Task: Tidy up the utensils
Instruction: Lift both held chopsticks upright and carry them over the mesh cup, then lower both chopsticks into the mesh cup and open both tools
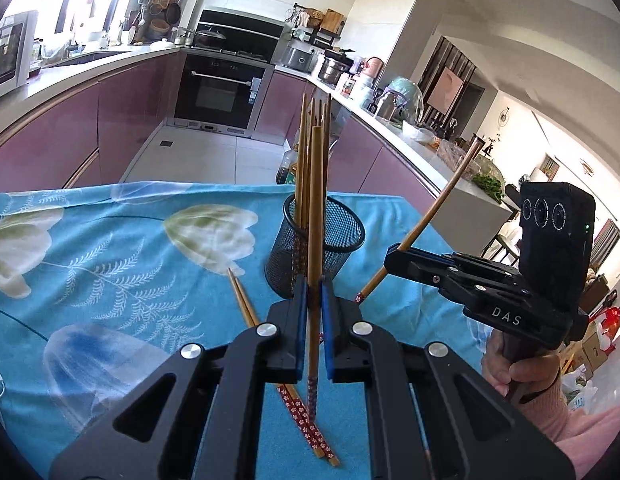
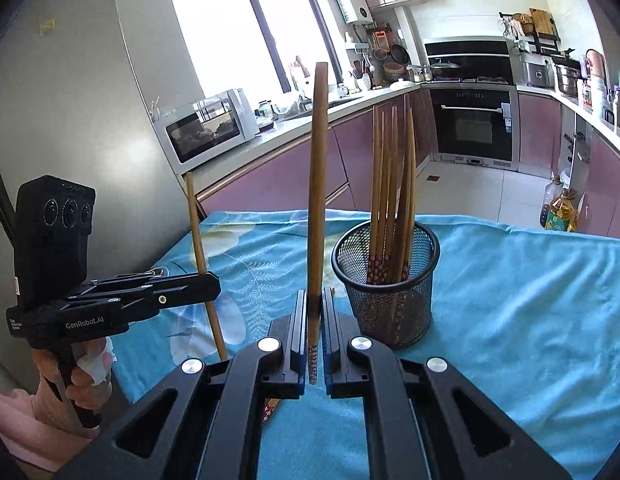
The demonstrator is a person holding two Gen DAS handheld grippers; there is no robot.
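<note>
A black mesh cup (image 1: 321, 240) stands on the blue flowered cloth and holds several brown chopsticks (image 1: 310, 152); it also shows in the right wrist view (image 2: 389, 284). My left gripper (image 1: 314, 292) is shut on one upright chopstick (image 1: 315, 216), just in front of the cup. My right gripper (image 2: 317, 300) is shut on another upright chopstick (image 2: 317, 184), left of the cup. In the left wrist view the right gripper (image 1: 393, 258) holds its chopstick (image 1: 437, 208) tilted, right of the cup. A pair of chopsticks (image 1: 246, 304) lies on the cloth under my left gripper.
The table with the blue cloth (image 1: 110, 264) ends at a far edge before the kitchen floor. Purple cabinets, an oven (image 1: 218, 92) and cluttered counters ring the room. An oil bottle (image 2: 561, 208) stands on the floor beyond the table. A microwave (image 2: 208, 124) sits on the counter.
</note>
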